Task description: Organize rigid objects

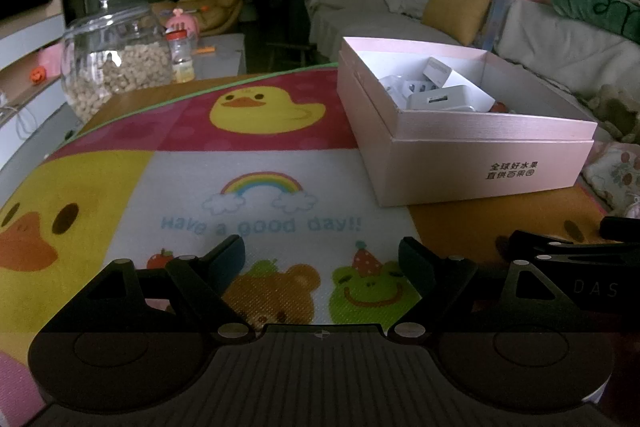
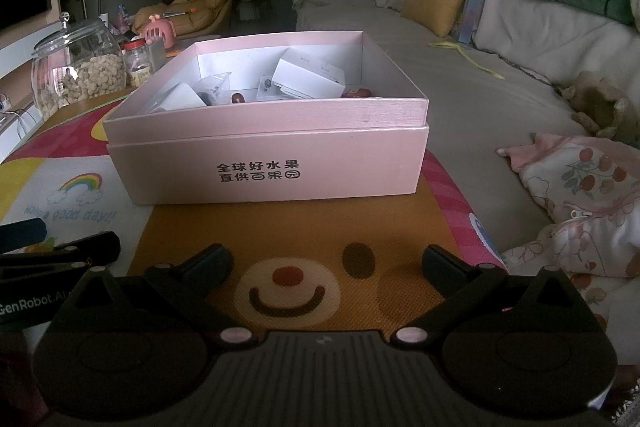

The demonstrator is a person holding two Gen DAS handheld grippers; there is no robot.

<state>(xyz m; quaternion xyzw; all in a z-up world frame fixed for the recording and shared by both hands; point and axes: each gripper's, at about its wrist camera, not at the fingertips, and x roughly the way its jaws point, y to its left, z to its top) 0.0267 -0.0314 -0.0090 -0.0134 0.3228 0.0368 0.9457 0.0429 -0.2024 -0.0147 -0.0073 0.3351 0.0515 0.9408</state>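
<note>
A pink cardboard box [image 1: 480, 163] with black Chinese print stands on the cartoon mat [image 1: 256, 211], at the right in the left wrist view and straight ahead in the right wrist view [image 2: 276, 163]. It holds several white boxes and chargers [image 2: 310, 77], a clear item and small dark red pieces [image 2: 239, 98]. My left gripper [image 1: 322, 253] is open and empty, low over the mat, left of the box. My right gripper [image 2: 326, 261] is open and empty over the mat's bear face, short of the box front.
A glass jar of nuts [image 1: 116, 63] and a small red-lidded jar [image 1: 182, 57] stand at the table's far left. A grey sofa with a yellow cushion [image 2: 434, 5] and a floral blanket [image 2: 580, 195] lies to the right. The table edge runs close along the right.
</note>
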